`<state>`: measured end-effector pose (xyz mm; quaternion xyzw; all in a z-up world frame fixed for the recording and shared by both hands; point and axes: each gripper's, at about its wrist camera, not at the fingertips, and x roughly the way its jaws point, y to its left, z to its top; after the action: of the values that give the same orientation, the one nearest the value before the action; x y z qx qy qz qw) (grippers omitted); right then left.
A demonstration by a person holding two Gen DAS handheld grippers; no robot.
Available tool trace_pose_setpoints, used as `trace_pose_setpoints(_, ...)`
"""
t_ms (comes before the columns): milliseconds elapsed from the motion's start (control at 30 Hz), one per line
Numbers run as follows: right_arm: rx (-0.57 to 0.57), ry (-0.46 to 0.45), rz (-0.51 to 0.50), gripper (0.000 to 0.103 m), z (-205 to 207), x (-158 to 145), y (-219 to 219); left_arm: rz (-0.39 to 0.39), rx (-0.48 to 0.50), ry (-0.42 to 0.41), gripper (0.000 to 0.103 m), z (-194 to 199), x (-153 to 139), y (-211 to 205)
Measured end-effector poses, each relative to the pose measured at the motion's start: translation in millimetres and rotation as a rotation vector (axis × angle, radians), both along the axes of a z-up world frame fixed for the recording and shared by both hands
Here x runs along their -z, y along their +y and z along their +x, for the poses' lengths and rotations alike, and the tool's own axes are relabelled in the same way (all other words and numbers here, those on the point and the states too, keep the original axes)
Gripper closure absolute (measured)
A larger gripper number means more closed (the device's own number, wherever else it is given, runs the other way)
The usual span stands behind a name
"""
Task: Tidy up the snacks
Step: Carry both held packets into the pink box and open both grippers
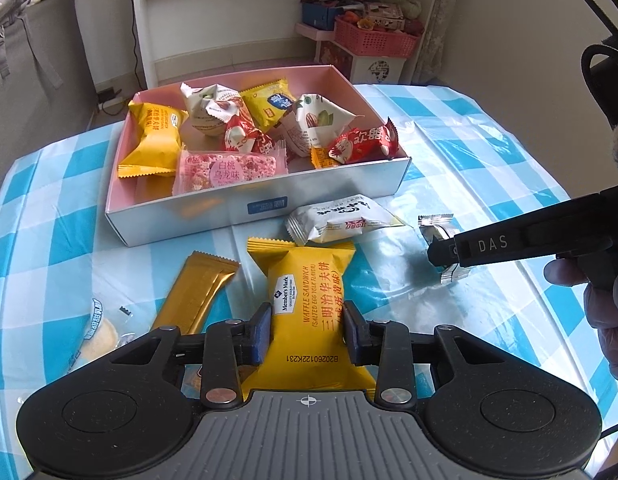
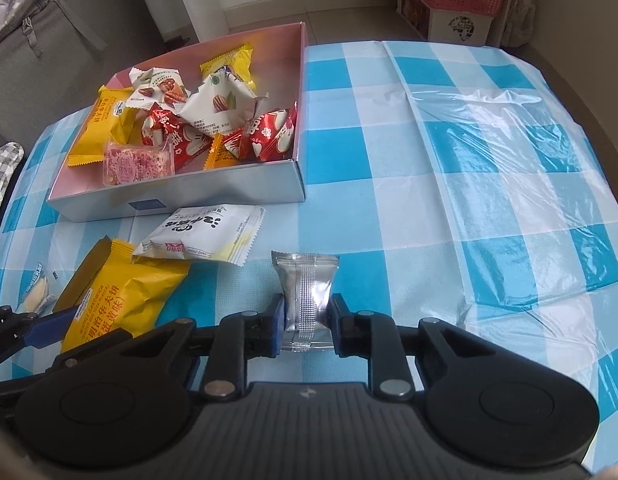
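the left gripper [image 1: 307, 334] pinches a yellow waffle pack [image 1: 305, 304] that lies on the checked tablecloth [image 1: 489, 168], its blue pads [image 1: 261, 334] pressing in on both sides of the wrapper. the right gripper [image 2: 307, 326] is pressed together on a small silver packet [image 2: 307, 292], which stands up between its pads just above the cloth. a white pack [image 1: 341, 220] lies between the waffle pack and the box [image 1: 269, 204], touching the yellow wrapper's top edge. a gold bar [image 1: 197, 292] lies just left of the waffle pack, and a pale snack [image 1: 97, 332] sits at the cloth's left edge, partly cut off. the box, on the far side of the table, holds a jumble of yellow, red, white and pink snacks. a gloved hand [image 1: 601, 304] grips the right tool's handle.
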<state>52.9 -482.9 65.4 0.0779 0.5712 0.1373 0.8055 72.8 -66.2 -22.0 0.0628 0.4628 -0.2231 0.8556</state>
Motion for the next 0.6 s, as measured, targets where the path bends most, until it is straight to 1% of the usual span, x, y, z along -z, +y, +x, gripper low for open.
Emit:
trace_pose_setpoints(400,0.027,-0.020,0.061,0.083,0.7,-15.5,-6.1,-0.035,-0.024,-0.025,0.070,-8.0,-25.4,18.3)
trace_pose_setpoints(600,0.065,-0.041,0.109,0.083,7.7,-25.4,-13.4,-0.064,-0.067,-0.066,0.070,-6.0,-42.7,28.1)
